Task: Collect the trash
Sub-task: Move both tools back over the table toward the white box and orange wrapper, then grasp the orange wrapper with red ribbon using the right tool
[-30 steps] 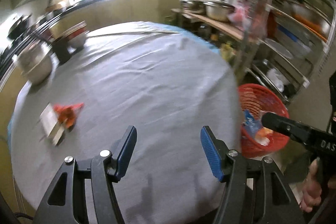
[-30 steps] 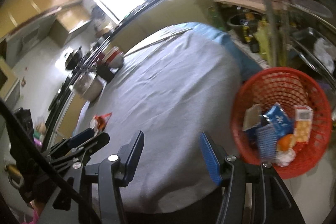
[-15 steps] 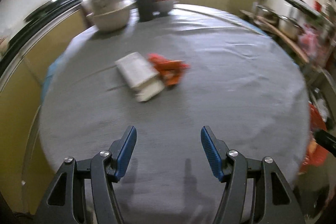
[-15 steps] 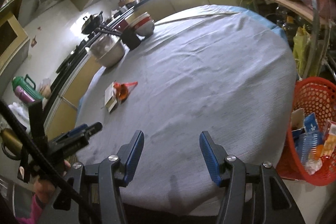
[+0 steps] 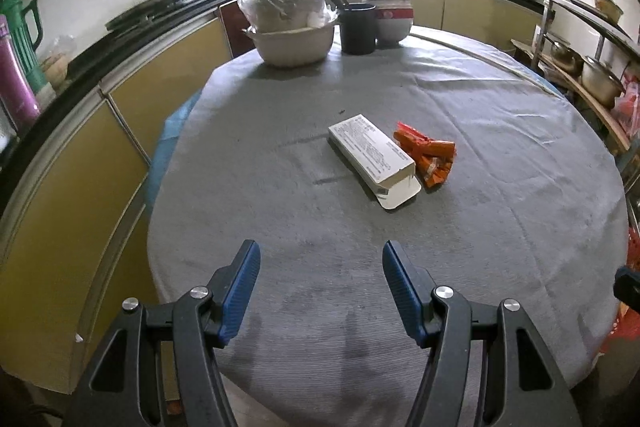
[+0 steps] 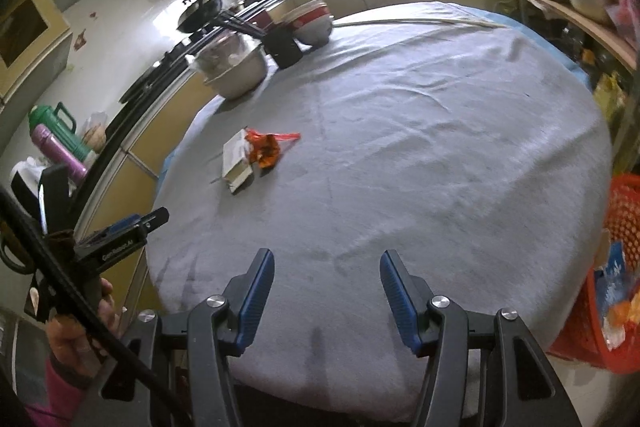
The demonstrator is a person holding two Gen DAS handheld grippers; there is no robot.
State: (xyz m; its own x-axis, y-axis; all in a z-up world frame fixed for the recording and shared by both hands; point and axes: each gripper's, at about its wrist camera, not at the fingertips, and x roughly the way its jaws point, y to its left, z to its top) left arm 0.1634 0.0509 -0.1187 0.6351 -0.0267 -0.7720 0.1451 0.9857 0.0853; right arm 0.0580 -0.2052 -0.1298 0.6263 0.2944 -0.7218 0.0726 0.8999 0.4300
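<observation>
A white carton (image 5: 374, 158) lies flat on the grey round table (image 5: 280, 227), with a crumpled orange wrapper (image 5: 430, 157) touching its right side. Both also show in the right wrist view, the carton (image 6: 236, 163) and the wrapper (image 6: 266, 149). My left gripper (image 5: 321, 285) is open and empty, above the table's near edge, well short of the carton. My right gripper (image 6: 327, 291) is open and empty over the near edge. A red basket (image 6: 616, 291) holding several wrappers stands on the floor right of the table.
At the table's far side stand a cream basin with a bagged bowl (image 5: 294, 27), a black cup with chopsticks (image 5: 357, 27) and a red-and-white bowl (image 5: 387, 17). Yellow cabinets (image 5: 80, 163) run close on the left. A rack with pots (image 5: 592, 75) stands at the right.
Both views have swung left, from the red basket towards the carton and wrapper. The carton now lies ahead of my left gripper. Both grippers stay open.
</observation>
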